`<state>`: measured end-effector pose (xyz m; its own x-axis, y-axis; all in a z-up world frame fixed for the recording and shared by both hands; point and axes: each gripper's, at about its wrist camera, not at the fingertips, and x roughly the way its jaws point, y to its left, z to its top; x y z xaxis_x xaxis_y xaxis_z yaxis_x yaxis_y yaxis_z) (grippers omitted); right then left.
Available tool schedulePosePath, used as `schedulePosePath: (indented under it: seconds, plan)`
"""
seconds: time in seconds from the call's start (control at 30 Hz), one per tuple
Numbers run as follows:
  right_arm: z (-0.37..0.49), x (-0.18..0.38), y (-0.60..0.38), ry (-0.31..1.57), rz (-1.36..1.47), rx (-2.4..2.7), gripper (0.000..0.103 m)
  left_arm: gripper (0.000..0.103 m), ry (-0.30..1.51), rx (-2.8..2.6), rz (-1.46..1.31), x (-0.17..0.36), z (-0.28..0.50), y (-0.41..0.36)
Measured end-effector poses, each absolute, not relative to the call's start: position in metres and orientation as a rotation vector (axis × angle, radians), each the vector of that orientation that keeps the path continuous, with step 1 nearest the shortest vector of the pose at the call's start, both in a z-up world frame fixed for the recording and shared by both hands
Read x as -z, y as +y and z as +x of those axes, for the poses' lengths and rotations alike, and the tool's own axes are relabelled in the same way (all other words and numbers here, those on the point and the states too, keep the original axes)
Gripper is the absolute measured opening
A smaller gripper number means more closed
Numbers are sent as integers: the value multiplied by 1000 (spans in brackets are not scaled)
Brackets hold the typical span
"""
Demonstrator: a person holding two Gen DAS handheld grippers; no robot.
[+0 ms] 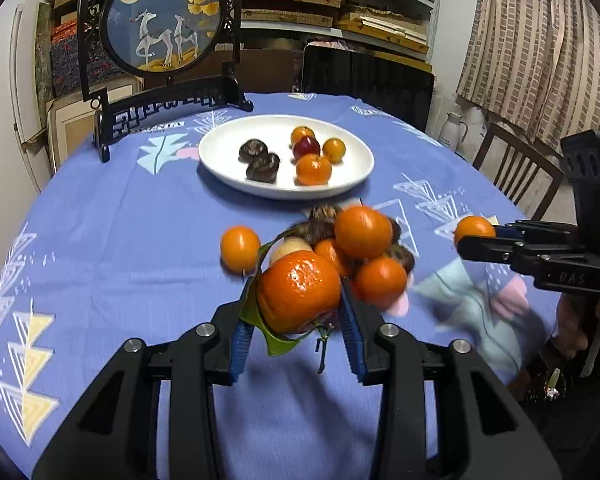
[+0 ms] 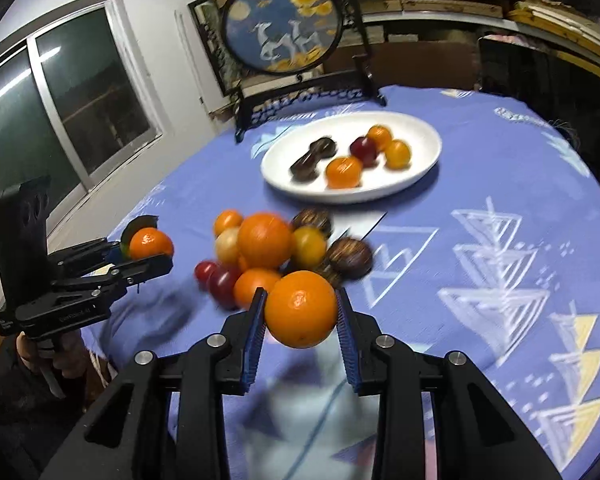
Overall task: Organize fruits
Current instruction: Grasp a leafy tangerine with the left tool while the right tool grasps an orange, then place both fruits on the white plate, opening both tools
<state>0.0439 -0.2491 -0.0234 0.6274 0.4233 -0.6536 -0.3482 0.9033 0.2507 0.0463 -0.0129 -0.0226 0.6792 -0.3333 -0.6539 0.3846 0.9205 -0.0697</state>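
Left hand-held gripper (image 1: 298, 300) clamped on fruit; right hand-held gripper (image 2: 300, 312) likewise.

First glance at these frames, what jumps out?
Each gripper is shut on an orange: the left gripper on a leafy mandarin, the right gripper on a smooth orange. Past them a fruit pile lies on the blue cloth, then a white plate.
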Motion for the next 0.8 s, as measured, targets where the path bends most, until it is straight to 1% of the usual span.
schedulePosePath:
  seconds: [0.33,0.47,0.63,0.8]
  plan:
    - [89,-20,-278,696,144,-402,34,38,699,389,92,-14,124,-28]
    - [123,-38,-282,682,157,-398,34,38,719,385,90,-22,164,-33]
    - [186,-45,-268,716,161,-419,34,38,768,353,99,-11,223,-40]
    - [261,-30,-236,776,143,-454,34,38,841,337,99,17,271,-44]
